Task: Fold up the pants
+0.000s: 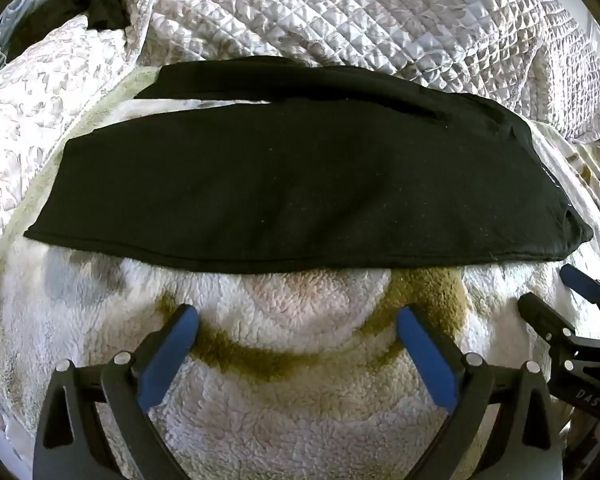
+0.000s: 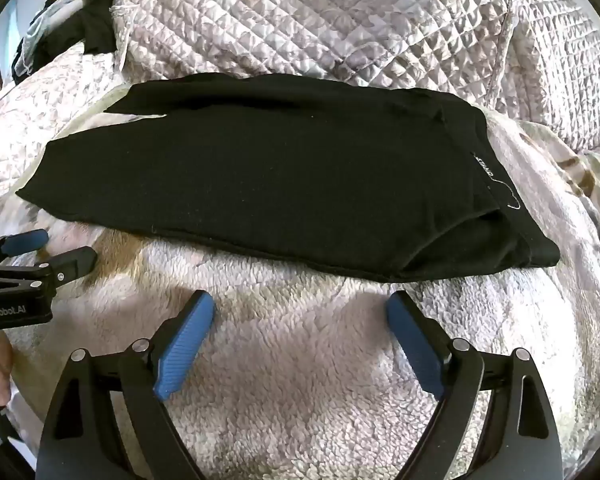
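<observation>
Black pants (image 1: 292, 184) lie folded lengthwise, one leg on the other, flat across a fluffy white blanket (image 1: 300, 400), with the waistband at the right end. They also show in the right wrist view (image 2: 280, 184), where small white print marks the waistband. My left gripper (image 1: 298, 316) is open and empty, just short of the pants' near edge. My right gripper (image 2: 300, 308) is open and empty, also just short of the near edge, to the right of the left one. The right gripper shows at the right edge of the left wrist view (image 1: 560, 292), the left gripper at the left of the right wrist view (image 2: 66, 246).
A quilted bedspread (image 1: 360, 12) is heaped behind the pants. A patterned sheet (image 1: 40, 92) lies to the left. A dark garment (image 1: 100, 0) sits at the far left corner. The fluffy blanket (image 2: 300, 400) has a tan ring pattern.
</observation>
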A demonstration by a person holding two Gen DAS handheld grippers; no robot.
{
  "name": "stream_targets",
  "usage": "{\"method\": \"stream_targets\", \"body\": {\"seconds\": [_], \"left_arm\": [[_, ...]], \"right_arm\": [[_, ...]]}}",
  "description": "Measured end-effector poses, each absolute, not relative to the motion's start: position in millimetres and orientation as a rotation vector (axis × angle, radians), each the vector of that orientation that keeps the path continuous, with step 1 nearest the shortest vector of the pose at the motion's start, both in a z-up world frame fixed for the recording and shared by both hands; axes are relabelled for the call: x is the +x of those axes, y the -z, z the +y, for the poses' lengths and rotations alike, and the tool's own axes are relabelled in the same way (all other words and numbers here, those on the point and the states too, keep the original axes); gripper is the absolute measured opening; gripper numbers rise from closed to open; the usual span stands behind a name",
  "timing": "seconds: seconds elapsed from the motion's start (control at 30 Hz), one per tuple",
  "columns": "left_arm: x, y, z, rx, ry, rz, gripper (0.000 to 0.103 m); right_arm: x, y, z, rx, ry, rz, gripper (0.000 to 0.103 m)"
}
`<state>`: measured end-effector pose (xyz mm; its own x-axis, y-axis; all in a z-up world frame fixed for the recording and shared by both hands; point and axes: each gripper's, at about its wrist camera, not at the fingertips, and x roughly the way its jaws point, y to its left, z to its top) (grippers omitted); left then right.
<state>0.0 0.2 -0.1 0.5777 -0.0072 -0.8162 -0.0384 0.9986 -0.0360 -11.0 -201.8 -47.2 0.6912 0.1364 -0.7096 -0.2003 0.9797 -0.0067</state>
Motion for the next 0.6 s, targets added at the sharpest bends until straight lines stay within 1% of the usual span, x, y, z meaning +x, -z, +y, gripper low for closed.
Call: {"method": "stream_targets", "body": {"seconds": [0.6], "left_arm": [[0.3, 0.4, -1.2, -0.044, -0.016, 0.945, 0.102]], "right_arm": [[-11.1, 47.7, -201.7, -0.077, -0.193, 0.790, 0.089]]}}
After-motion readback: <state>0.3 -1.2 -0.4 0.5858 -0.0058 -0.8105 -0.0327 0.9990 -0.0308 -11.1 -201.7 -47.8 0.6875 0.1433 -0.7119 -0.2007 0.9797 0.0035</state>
